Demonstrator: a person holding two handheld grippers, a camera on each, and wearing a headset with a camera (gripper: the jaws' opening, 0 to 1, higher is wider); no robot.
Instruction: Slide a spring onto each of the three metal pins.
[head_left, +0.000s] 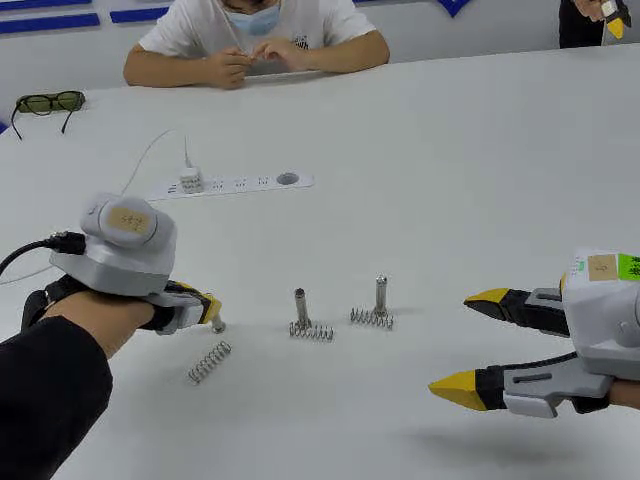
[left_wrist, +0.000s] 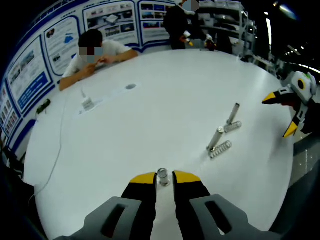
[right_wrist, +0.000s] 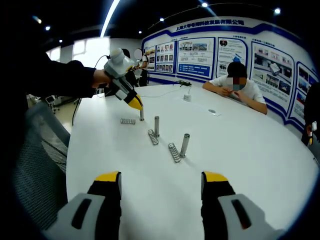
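L gripper (left_wrist: 163, 178) is down at the desk (head_left: 420, 160), jaws clenched on the left pin (right_wrist: 142, 115). Pin's upright, and in the left gripper view its top pokes up betw the two yellow tips. R gripper (right_wrist: 161, 177) hovers off to the right, well apart from the row. Its jaws are released w/ a wide gap and nothing betw them, tips aimed toward the pins.

Three pins stand in a row across the desk, all upright. All three springs lie flat on the desk, none threaded on a pin. The left spring (head_left: 209, 361) lies just in front of the L gripper, near the left pin but apart from it. The mid pin (head_left: 300, 305) has the mid spring (head_left: 311, 331) lying right at its foot; touching or not, can't tell. Same for the right pin (head_left: 381, 293), w/ the right spring (head_left: 371, 318) flat beside its base.

Farther back there's a white power strip (head_left: 230, 184) w/ a plug and thin cable. Dark glasses (head_left: 48, 102) sit near the far left edge. A person (head_left: 255, 35) is seated across the desk, hands together.
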